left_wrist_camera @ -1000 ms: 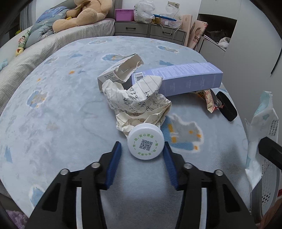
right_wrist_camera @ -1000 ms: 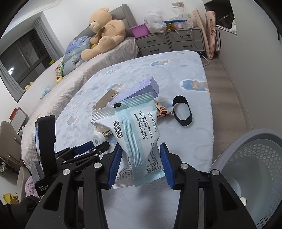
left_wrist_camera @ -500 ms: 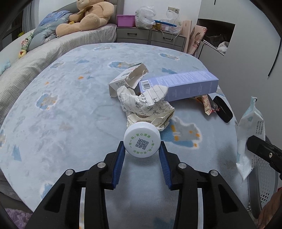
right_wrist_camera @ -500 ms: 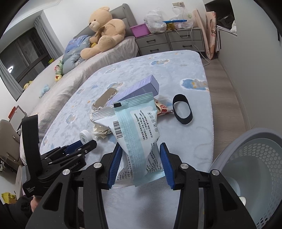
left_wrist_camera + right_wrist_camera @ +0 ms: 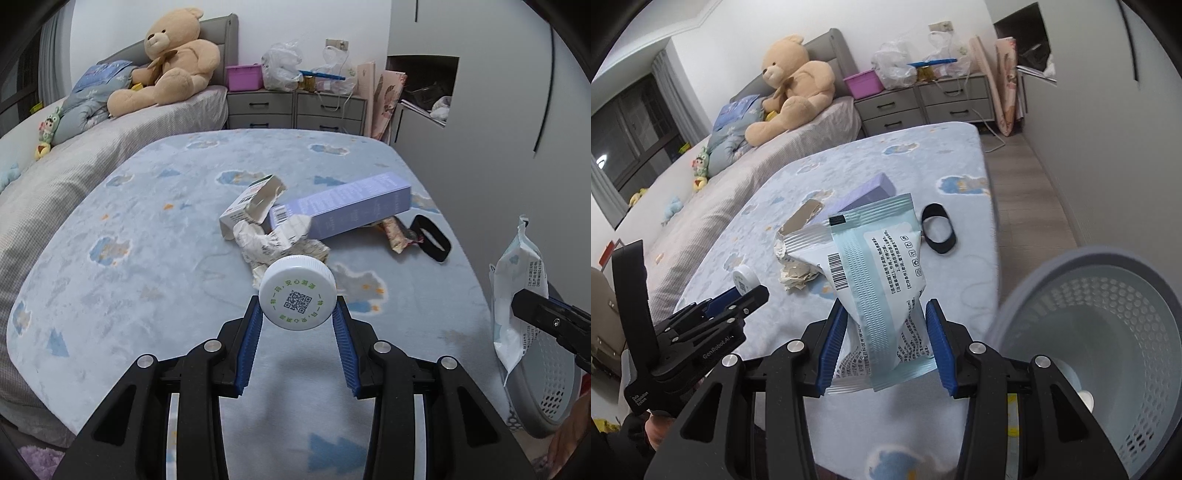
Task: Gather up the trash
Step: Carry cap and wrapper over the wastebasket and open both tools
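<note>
My left gripper (image 5: 297, 321) is shut on a white round jar (image 5: 297, 297) with a green-printed lid, held above the blue blanket (image 5: 129, 277). In the right wrist view that jar (image 5: 743, 277) sits at the tip of the left gripper (image 5: 746, 293). My right gripper (image 5: 884, 325) is shut on a pale blue wipes packet (image 5: 882, 266), also seen at the right edge of the left wrist view as the packet (image 5: 517, 291). Beside it stands a grey perforated waste basket (image 5: 1108, 332). Crumpled paper (image 5: 280, 243), a torn small carton (image 5: 251, 206) and a lilac box (image 5: 343, 206) lie on the blanket.
A snack wrapper (image 5: 395, 232) and a black band (image 5: 430, 238) lie right of the lilac box. A teddy bear (image 5: 170, 62) sits on the bed behind. Grey drawers (image 5: 295, 107) with bags on top stand at the back wall. A white cabinet (image 5: 498, 129) rises on the right.
The left gripper closed on the white jar and lifted it off the blanket, away from the crumpled paper. The right gripper carried the wipes packet toward the basket, which now looms larger.
</note>
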### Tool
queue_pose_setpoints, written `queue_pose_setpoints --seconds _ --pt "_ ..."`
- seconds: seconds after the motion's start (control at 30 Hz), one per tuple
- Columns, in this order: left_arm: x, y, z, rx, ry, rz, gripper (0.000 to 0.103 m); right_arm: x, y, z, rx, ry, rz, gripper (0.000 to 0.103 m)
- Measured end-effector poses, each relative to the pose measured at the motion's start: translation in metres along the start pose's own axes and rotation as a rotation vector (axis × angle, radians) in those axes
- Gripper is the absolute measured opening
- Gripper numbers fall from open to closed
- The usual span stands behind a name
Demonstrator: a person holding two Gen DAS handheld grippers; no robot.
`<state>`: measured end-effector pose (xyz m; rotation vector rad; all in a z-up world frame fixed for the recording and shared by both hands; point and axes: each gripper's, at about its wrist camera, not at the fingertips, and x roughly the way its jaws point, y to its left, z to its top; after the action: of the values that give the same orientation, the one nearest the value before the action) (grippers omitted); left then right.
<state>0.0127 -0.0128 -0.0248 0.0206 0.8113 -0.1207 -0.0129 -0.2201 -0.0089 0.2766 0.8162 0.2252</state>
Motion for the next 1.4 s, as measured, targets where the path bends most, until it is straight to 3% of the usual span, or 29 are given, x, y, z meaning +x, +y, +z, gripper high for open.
queue_pose_setpoints --seconds 0.37,0.73,1.07,1.4 --pt "-0.038 -0.065 0.006 0.121 -0.076 -0.144 0.038 -0.067 -0.051 -0.017 0.116 -0.103 -0.132 0.043" --pt "-0.041 -0.157 0.011 0.267 -0.045 -0.319 0.038 -0.121 -0.114 -0.038 0.248 -0.16 -0.262 0.043" --pt "-0.021 -0.228 0.005 0.406 0.001 -0.433 0.038 -0.126 -0.151 -0.053 0.331 -0.158 -0.306 0.044" --pt "0.003 -0.248 -0.006 0.468 0.057 -0.474 0.038 -0.117 -0.162 -0.058 0.357 -0.13 -0.34 0.044"
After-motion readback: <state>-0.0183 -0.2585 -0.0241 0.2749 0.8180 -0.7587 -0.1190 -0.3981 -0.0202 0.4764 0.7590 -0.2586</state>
